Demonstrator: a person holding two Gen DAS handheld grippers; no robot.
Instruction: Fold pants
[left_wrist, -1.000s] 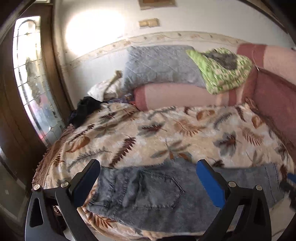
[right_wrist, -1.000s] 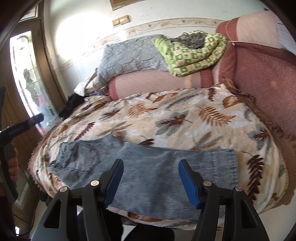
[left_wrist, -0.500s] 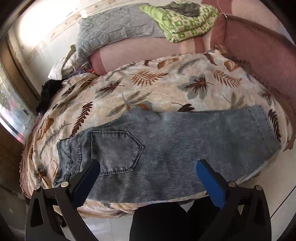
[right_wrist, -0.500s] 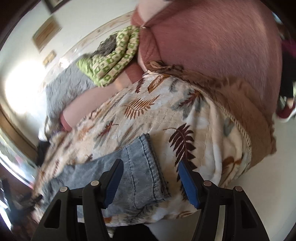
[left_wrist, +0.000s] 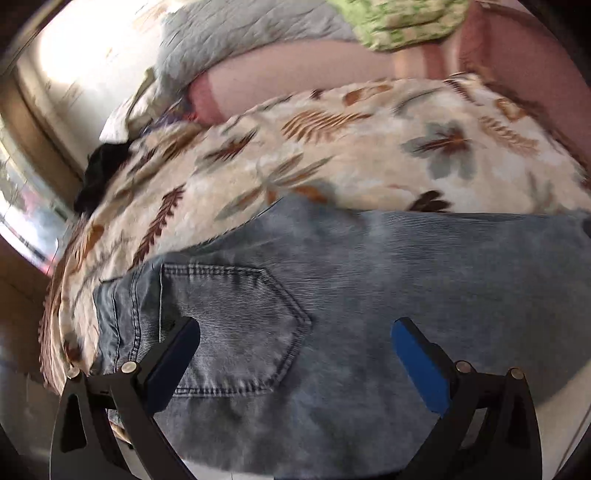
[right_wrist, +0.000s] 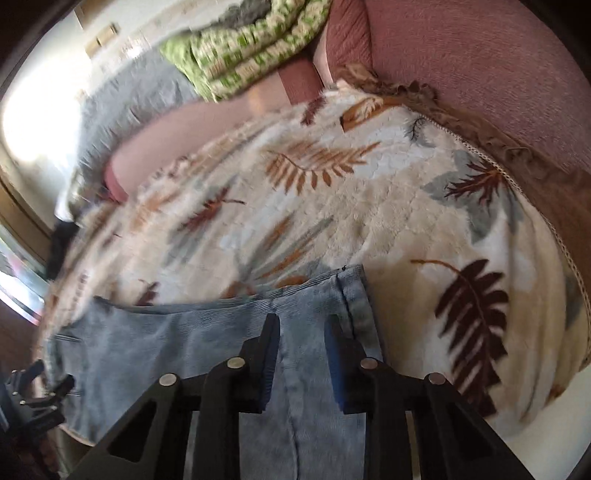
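Light blue jeans (left_wrist: 369, 280) lie flat along the front edge of a leaf-patterned blanket (left_wrist: 332, 155). In the left wrist view my left gripper (left_wrist: 295, 347) is open wide, low over the back pocket (left_wrist: 236, 325) at the waist end. In the right wrist view my right gripper (right_wrist: 301, 350) hangs over the leg end of the jeans (right_wrist: 184, 343), just left of the hem (right_wrist: 356, 302). Its jaws stand a narrow gap apart with denim showing between them; I cannot tell if they pinch it.
A pink bolster (left_wrist: 295, 81), a grey quilted pillow (left_wrist: 240, 33) and a green checked blanket (right_wrist: 251, 44) lie at the back. A maroon sofa back (right_wrist: 480, 66) rises on the right. A dark garment (left_wrist: 103, 166) sits at the left edge. The left gripper (right_wrist: 33, 398) shows lower left.
Both grippers have dropped closer to the jeans. The left has come down over the back pocket. The right gripper's jaws have narrowed from wide open to a small gap near the hem.
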